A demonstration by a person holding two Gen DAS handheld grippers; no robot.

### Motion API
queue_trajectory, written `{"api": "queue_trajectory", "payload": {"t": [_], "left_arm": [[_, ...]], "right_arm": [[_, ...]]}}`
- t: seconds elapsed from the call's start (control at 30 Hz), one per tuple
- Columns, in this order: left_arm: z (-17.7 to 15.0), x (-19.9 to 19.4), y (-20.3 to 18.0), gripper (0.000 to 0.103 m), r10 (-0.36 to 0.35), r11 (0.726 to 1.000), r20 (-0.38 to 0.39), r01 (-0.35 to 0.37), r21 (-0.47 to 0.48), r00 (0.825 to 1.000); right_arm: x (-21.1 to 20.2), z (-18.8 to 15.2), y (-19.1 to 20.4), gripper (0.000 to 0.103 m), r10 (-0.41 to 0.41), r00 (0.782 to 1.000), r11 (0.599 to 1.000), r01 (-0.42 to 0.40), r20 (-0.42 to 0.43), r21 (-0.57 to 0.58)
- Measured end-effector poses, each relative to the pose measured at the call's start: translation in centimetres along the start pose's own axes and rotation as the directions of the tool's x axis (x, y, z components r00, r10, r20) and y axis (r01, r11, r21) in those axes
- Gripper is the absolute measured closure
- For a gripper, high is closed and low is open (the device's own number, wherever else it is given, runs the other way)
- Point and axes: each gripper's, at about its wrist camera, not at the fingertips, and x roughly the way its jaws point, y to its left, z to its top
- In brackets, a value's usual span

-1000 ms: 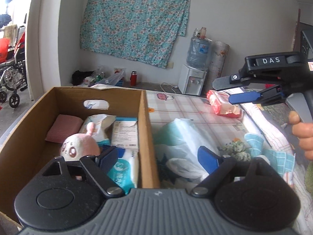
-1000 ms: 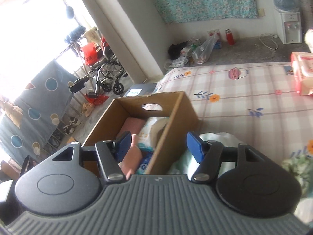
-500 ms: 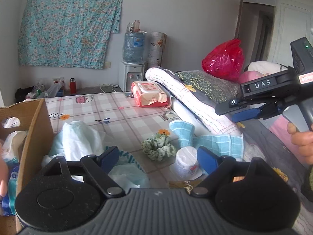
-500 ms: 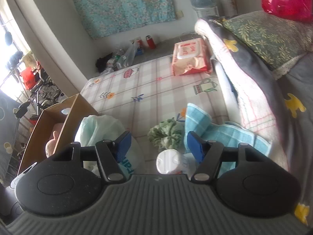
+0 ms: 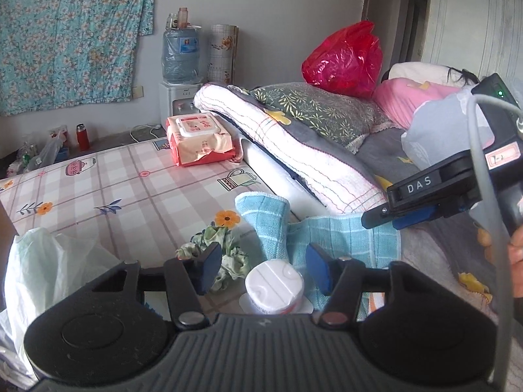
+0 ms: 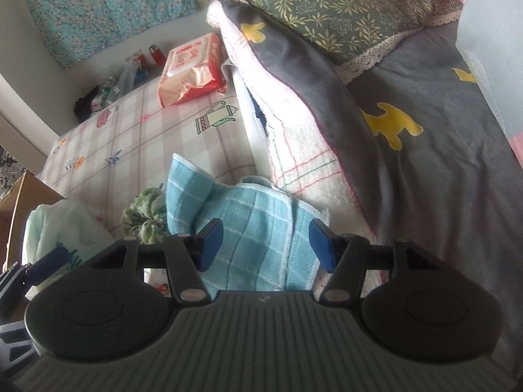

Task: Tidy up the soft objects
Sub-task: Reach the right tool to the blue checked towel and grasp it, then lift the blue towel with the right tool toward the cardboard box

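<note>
My left gripper (image 5: 264, 269) hovers low over the checked bedsheet (image 5: 130, 196), its jaws closing. A white round roll (image 5: 274, 285) sits between the blue pads, which stand apart from it. A green scrunchie (image 5: 225, 251) lies just left of the roll and a light blue checked towel (image 5: 327, 238) just right of it. My right gripper (image 6: 266, 245) points down at the towel (image 6: 248, 228), jaws closing, pads clear of the cloth. The scrunchie (image 6: 143, 212) shows left of the towel. The right gripper (image 5: 392, 219) also shows side-on, held by a hand.
A pack of wet wipes (image 5: 199, 140) lies at the far end of the sheet. A white plastic bag (image 5: 42, 268) sits to the left, beside the cardboard box (image 6: 19, 192). Folded blankets (image 5: 294, 150), a leafy pillow (image 5: 320, 111) and a red bag (image 5: 346, 58) rise on the right.
Both views swung right, away from the cardboard box, and dropped toward the roll and towel. Both pairs of jaws have narrowed. Nothing has been taken hold of.
</note>
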Motion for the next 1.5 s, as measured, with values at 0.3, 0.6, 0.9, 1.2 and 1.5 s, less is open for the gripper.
{"api": "queue_trajectory", "payload": {"t": [0.3,0.6,0.9,1.2,1.5], "left_arm": [[1.4,6.4,-1.2,0.049,-0.016,0.998,-0.127,0.025,0.064,0.992],[1.8,8.0,-0.5,0.037,-0.09,0.995,-0.18,0.097,0.027,0.98],[2.5,11.8,-3.0,0.03,-0.047,0.992,-0.318,0.083,0.099,0.947],[3.5,14.5,-4.3,0.054,-0.042,0.994,-0.416,0.08,0.074,0.909],[4.2,13.0,-2.2,0.09,-0.085,0.996,-0.362,0.069,-0.055,0.928]], "right_arm": [[2.7,-0.3,-1.5,0.087,0.0,0.999,1.0,0.001,-0.045,0.02],[2.4,1.1,0.3,0.103,0.153,0.988,0.988,-0.153,-0.013,-0.01],[2.4,3.1,2.1,0.1,0.175,0.985,0.984,-0.175,-0.005,-0.018],[2.2,2.1,-1.7,0.096,0.157,0.988,0.984,-0.157,0.003,0.082],[2.0,1.6,-2.3,0.086,0.19,0.982,0.974,-0.19,0.015,0.122]]}}
